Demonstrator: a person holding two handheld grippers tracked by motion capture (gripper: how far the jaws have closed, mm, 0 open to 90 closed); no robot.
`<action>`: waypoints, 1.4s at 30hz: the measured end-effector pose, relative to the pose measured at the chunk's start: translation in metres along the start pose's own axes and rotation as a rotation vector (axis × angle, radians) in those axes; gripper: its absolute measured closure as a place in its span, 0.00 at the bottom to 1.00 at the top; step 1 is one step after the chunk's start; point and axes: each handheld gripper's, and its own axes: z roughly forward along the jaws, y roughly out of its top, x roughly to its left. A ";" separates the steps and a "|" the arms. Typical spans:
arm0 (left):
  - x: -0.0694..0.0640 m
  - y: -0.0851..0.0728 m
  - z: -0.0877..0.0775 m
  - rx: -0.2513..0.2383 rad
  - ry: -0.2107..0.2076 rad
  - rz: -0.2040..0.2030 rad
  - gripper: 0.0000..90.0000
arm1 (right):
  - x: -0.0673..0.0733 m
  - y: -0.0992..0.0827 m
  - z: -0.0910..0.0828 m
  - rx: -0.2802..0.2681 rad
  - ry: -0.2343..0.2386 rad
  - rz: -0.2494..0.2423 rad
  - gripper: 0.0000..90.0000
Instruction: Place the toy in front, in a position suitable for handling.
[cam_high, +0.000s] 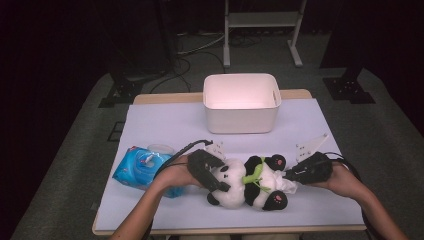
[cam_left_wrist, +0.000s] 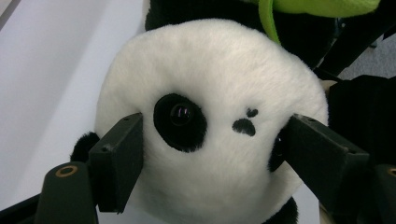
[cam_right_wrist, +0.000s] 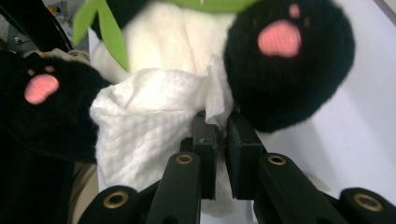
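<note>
Between the left claw's (cam_high: 216, 180) jaws, plush panda's (cam_high: 250, 182) head clamped (jaws wide), panda lying on the tabletop (cam_high: 165, 125), right claw (cam_high: 292, 176) nearly closed, pinching a white wipe (cam_right_wrist: 140, 121) between its feet.

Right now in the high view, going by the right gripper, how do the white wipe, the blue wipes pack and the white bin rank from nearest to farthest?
1. White wipe: pinched in the right gripper, against the plush panda.
2. White bin: at the table's far side, toward the middle.
3. Blue wipes pack: at the left, beyond the panda and the left gripper.
</note>
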 end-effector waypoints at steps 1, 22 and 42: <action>0.000 0.000 0.000 0.003 0.001 0.001 0.24 | 0.000 -0.002 0.000 -0.003 0.001 0.012 0.92; 0.000 0.001 0.001 0.007 0.015 -0.008 0.25 | 0.012 0.026 -0.006 -0.026 -0.012 -0.051 0.92; -0.001 0.003 -0.002 0.009 0.025 0.012 0.21 | 0.011 0.051 0.007 -0.023 -0.014 -0.095 0.92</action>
